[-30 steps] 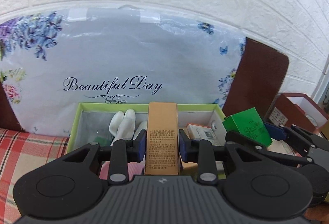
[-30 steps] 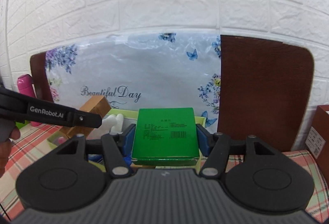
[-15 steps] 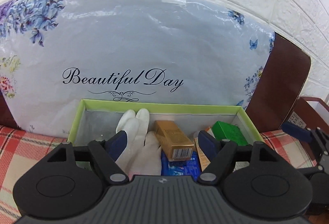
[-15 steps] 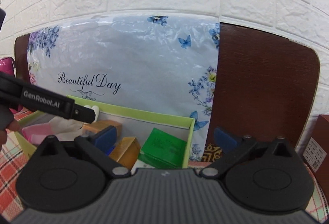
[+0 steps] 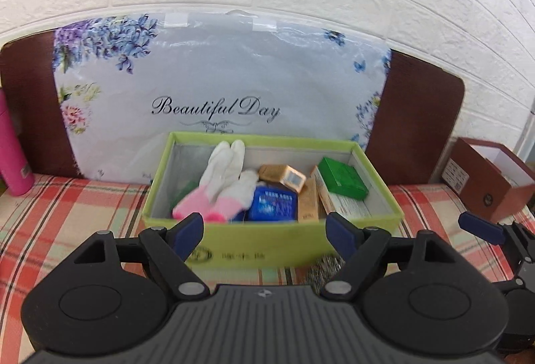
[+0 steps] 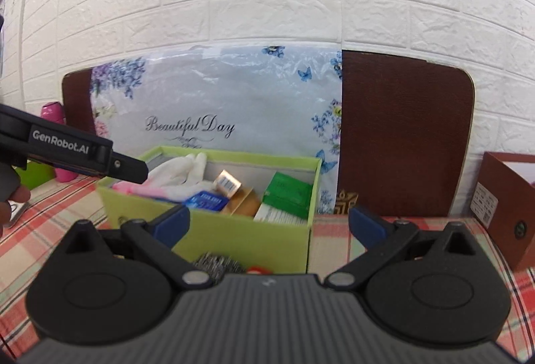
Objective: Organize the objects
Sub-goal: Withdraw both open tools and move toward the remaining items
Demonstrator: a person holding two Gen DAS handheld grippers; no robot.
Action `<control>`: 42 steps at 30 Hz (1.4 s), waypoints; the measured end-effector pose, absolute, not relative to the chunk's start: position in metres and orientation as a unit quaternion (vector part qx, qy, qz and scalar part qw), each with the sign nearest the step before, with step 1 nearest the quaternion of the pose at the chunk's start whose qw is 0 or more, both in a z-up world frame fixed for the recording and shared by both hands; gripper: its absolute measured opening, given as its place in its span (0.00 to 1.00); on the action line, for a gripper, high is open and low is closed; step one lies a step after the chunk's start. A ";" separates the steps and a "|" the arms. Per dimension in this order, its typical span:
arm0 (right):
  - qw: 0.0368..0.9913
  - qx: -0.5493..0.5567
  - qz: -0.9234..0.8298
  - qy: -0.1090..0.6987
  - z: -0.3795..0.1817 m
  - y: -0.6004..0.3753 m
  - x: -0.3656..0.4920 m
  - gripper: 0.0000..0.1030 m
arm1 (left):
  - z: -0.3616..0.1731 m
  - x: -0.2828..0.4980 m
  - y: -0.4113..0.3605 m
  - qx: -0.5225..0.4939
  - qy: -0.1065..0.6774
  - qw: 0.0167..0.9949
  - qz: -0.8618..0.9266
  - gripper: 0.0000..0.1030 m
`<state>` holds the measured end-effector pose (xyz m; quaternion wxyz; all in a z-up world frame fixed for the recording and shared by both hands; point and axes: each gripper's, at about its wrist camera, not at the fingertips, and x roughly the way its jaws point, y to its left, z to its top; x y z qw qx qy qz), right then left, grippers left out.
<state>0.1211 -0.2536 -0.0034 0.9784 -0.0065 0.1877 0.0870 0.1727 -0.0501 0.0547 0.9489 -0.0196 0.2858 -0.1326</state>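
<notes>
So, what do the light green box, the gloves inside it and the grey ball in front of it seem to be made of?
Light green box: probably matte cardboard, with straight thin walls and a printed front. Gloves: likely knitted fabric, white with pink cuffs, soft and limp, though blur hides the weave. Grey ball: seems to be steel-wool scourer, a glinting tangled wire texture, partly hidden.

Left tool (image 5: 264,232): black plastic body showing ribbed grey housing at near edge, small logo mark at centre. Two round black discs sitting left and right, angular black link arms running off them, silver screws shining at pivots. Dark blue pads (image 5: 189,228) capping fingertips.

Right tool (image 6: 269,225): wearing same black-and-grey build, blue pads (image 6: 172,223), silver pivot screws.

Left tool's side bar carrying white "GenRobot.AI" lettering in right wrist view.
</notes>
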 end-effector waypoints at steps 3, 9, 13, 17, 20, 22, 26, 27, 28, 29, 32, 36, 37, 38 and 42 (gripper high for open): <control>0.977 -0.004 0.089 0.195 -0.006 -0.252 0.097 1.00 | 0.049 0.148 -0.050 -0.019 0.292 0.947 -0.136 0.81; 0.973 0.011 0.094 0.209 -0.012 -0.250 0.061 1.00 | 0.037 0.116 -0.042 -0.045 0.311 0.939 -0.138 0.81; 0.970 0.011 0.095 0.221 -0.018 -0.245 0.046 1.00 | 0.030 0.100 -0.036 -0.052 0.319 0.939 -0.122 0.81; 0.967 0.007 0.098 0.236 -0.025 -0.239 0.039 1.00 | 0.024 0.091 -0.033 -0.030 0.326 0.941 -0.088 0.81; 0.965 0.006 0.104 0.241 -0.026 -0.236 0.035 1.00 | 0.019 0.088 -0.028 -0.031 0.332 0.940 -0.074 0.81; 0.965 0.004 0.107 0.241 -0.026 -0.234 0.033 1.00 | 0.017 0.086 -0.025 -0.029 0.337 0.939 -0.065 0.81; 0.963 0.004 0.110 0.245 -0.028 -0.231 0.030 1.00 | 0.013 0.084 -0.022 -0.023 0.341 0.938 -0.054 0.81; 0.963 0.004 0.110 0.247 -0.029 -0.231 0.030 1.00 | 0.011 0.083 -0.022 -0.023 0.342 0.938 -0.052 0.81; 0.962 0.004 0.111 0.248 -0.030 -0.230 0.029 1.00 | 0.010 0.082 -0.021 -0.022 0.344 0.937 -0.052 0.81; 0.962 0.005 0.111 0.251 -0.031 -0.230 0.028 1.00 | 0.009 0.081 -0.020 -0.021 0.344 0.937 -0.051 0.81; 0.958 0.005 0.114 0.262 -0.037 -0.230 0.024 1.00 | 0.005 0.078 -0.018 -0.019 0.349 0.936 -0.049 0.81; 0.952 0.003 0.113 0.285 -0.050 -0.231 0.018 1.00 | -0.004 0.074 -0.016 -0.021 0.358 0.931 -0.062 0.81; 0.950 0.004 0.112 0.291 -0.053 -0.232 0.017 1.00 | -0.007 0.073 -0.017 -0.022 0.361 0.930 -0.070 0.81; 0.948 0.005 0.110 0.297 -0.056 -0.233 0.016 1.00 | -0.010 0.073 -0.018 -0.021 0.363 0.928 -0.080 0.81; 0.943 0.017 0.105 0.315 -0.064 -0.240 0.013 1.00 | -0.022 0.075 -0.032 -0.017 0.368 0.921 -0.129 0.81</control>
